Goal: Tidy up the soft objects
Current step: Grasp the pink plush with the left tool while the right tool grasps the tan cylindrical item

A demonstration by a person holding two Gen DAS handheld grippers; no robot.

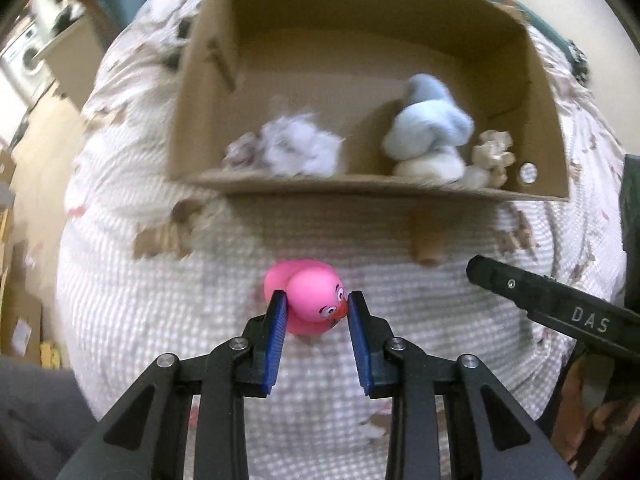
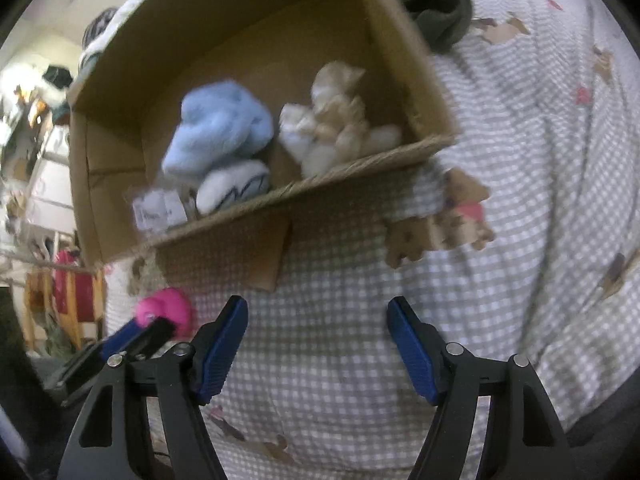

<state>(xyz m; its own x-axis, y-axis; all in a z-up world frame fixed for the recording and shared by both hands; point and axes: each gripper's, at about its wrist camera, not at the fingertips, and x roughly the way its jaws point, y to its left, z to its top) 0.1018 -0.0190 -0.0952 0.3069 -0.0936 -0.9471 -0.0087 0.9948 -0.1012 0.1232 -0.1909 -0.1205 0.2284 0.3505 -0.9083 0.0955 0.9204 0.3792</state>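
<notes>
A pink rubber duck (image 1: 312, 298) lies on the checked bedspread, and my left gripper (image 1: 317, 300) is shut on it, blue pads against its head and beak. Beyond it stands an open cardboard box (image 1: 384, 186) holding a white fluffy piece (image 1: 298, 146), a light-blue plush (image 1: 430, 124), a white sock (image 1: 430, 168) and a beige plush (image 1: 492, 152). In the right wrist view my right gripper (image 2: 318, 316) is open and empty over the bedspread, in front of the box (image 2: 320, 188). The duck (image 2: 166, 308) shows at its lower left, in the left gripper's fingers.
The checked bedspread (image 1: 200, 320) with brown animal prints covers the whole surface. A dark green cloth (image 2: 436, 12) lies behind the box. The right gripper's black body (image 1: 560, 308) reaches in from the right. Room clutter and furniture (image 2: 52, 184) stand off to the left.
</notes>
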